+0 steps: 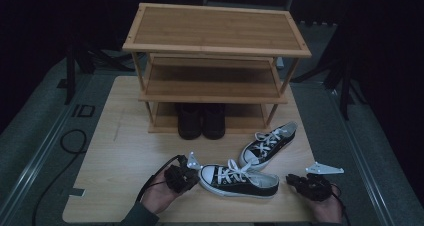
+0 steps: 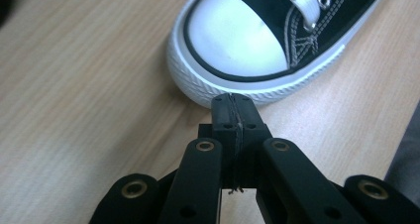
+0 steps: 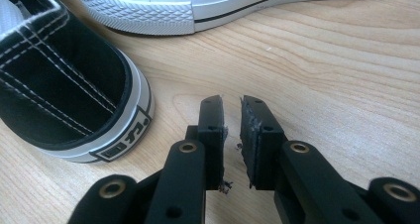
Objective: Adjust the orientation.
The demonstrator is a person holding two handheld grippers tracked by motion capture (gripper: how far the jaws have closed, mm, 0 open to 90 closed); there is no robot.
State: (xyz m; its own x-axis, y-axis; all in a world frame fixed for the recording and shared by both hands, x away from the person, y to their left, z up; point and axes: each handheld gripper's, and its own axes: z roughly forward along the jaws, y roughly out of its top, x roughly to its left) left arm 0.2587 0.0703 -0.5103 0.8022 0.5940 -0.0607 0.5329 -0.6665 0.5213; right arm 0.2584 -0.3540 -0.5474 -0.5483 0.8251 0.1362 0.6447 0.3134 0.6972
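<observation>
A black sneaker (image 1: 239, 179) with white laces lies on its sole near the front edge of the wooden table (image 1: 120, 151), toe toward the left gripper (image 1: 192, 172); that gripper's jaws are pressed together with nothing between them, their tips right at the white toe cap (image 2: 237, 33); the right gripper (image 1: 291, 178) rests just behind the sneaker's heel (image 3: 124, 135), apart from it, its jaws a narrow slit apart and pinching nothing; a second sneaker (image 1: 268, 142) lies just beyond the first, angled toward the wooden shoe rack (image 1: 215, 41); a pair of dark shoes (image 1: 201, 120) stands on the rack's lowest shelf.
</observation>
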